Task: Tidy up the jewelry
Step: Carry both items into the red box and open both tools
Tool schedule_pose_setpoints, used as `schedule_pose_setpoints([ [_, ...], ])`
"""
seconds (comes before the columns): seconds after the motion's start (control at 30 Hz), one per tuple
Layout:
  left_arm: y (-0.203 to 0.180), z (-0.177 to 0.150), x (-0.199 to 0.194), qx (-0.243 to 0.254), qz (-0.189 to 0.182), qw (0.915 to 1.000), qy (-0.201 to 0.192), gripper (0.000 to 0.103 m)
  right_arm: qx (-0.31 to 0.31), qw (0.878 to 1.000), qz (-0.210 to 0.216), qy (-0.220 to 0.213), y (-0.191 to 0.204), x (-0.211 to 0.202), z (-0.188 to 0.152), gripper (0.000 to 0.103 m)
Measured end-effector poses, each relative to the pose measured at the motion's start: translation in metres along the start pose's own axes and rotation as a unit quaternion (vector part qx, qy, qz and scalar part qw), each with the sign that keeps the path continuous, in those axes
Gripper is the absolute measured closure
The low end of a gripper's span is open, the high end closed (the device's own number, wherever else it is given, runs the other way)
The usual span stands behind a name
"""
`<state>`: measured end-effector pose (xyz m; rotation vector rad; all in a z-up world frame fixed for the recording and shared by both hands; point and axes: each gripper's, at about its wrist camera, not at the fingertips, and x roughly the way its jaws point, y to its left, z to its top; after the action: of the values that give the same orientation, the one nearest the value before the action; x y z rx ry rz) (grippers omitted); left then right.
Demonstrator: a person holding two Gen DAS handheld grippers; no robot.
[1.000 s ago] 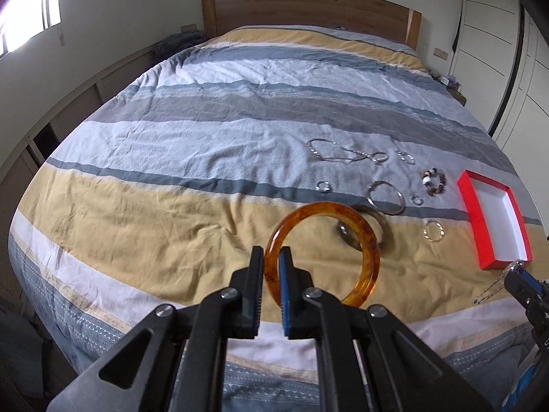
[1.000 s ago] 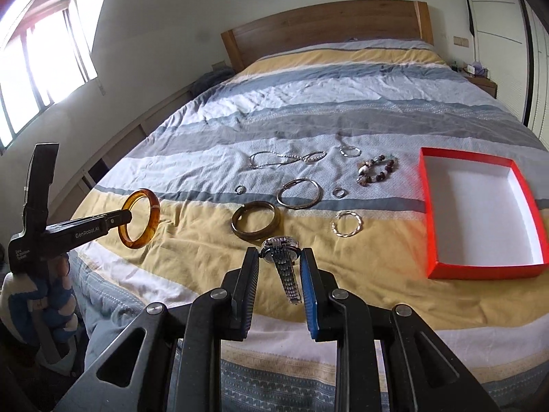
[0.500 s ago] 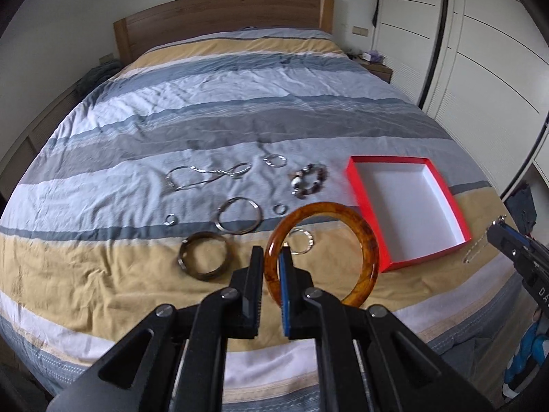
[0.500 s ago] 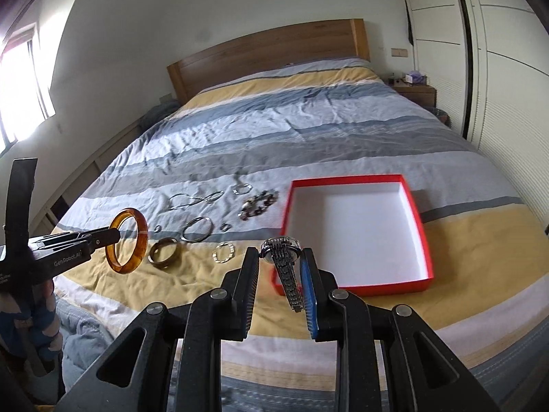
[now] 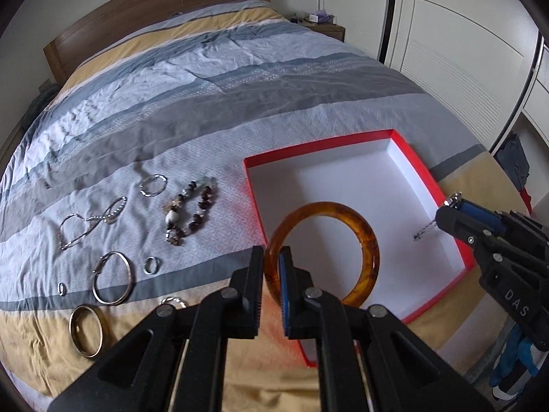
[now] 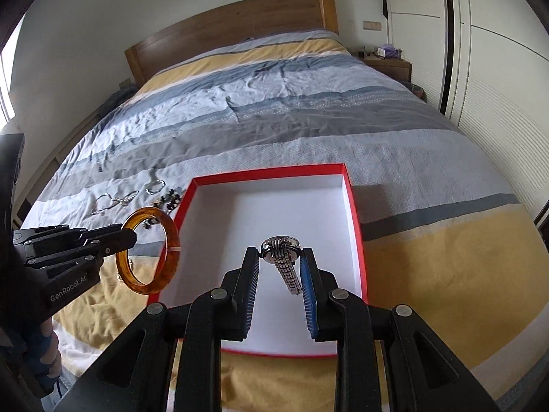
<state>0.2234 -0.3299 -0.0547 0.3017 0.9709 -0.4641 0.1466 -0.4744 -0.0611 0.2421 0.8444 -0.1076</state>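
My left gripper (image 5: 271,257) is shut on an amber bangle (image 5: 363,237) and holds it above the near left corner of an open red box with a white inside (image 5: 343,185). My right gripper (image 6: 279,257) is shut on a silver watch (image 6: 283,252) whose band hangs down, above the same box (image 6: 274,206). The right gripper also shows at the right edge of the left wrist view (image 5: 449,211). The left gripper and bangle (image 6: 161,237) show at the left of the right wrist view.
On the striped bedspread left of the box lie a beaded bracelet (image 5: 188,209), a silver chain (image 5: 89,223), a large silver hoop (image 5: 113,278), a dark bangle (image 5: 85,329) and small rings (image 5: 151,264). A wardrobe (image 5: 463,51) stands to the right of the bed.
Both grippers have moved right and closer to the red box with their loads. The box now lies directly under the bangle and the watch.
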Motion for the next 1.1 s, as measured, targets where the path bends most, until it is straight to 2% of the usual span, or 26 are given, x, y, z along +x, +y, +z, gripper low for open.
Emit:
schedule_pose_setpoints([
  [0.2, -0.011, 0.006, 0.048, 0.008, 0.005, 0.9995, 0.031, 0.095, -0.007, 0.999, -0.008, 0.037, -0.014, 0.055, 0.008, 0.079],
  [0.27, -0.015, 0.006, 0.056, 0.016, 0.008, 0.9994, 0.030, 0.095, -0.011, 0.999, -0.013, 0.049, -0.018, 0.069, 0.010, 0.079],
  [0.47, -0.020, 0.009, 0.074, 0.018, 0.018, 0.9988, 0.042, 0.095, -0.032, 0.996, -0.022, 0.076, -0.022, 0.090, 0.013, 0.079],
  [0.63, -0.022, 0.013, 0.081, 0.017, 0.011, 0.9987, 0.046, 0.094, -0.049, 0.995, -0.031, 0.084, -0.020, 0.097, 0.017, 0.079],
  [0.73, -0.018, 0.013, 0.078, 0.010, -0.001, 0.9989, 0.045, 0.092, -0.045, 0.995, -0.033, 0.082, -0.022, 0.094, 0.019, 0.077],
  [0.87, -0.015, 0.014, 0.062, 0.005, -0.013, 0.9993, 0.034, 0.081, -0.038, 0.996, -0.035, 0.074, -0.026, 0.078, 0.019, 0.070],
  [0.97, -0.014, 0.011, 0.037, 0.005, -0.007, 0.9999, 0.013, 0.072, -0.037, 0.997, -0.041, 0.061, -0.025, 0.055, 0.017, 0.066],
  [1.1, -0.004, 0.004, -0.004, -0.003, -0.020, 0.9997, -0.013, 0.072, -0.031, 0.998, -0.046, 0.043, -0.022, 0.017, 0.015, 0.064],
])
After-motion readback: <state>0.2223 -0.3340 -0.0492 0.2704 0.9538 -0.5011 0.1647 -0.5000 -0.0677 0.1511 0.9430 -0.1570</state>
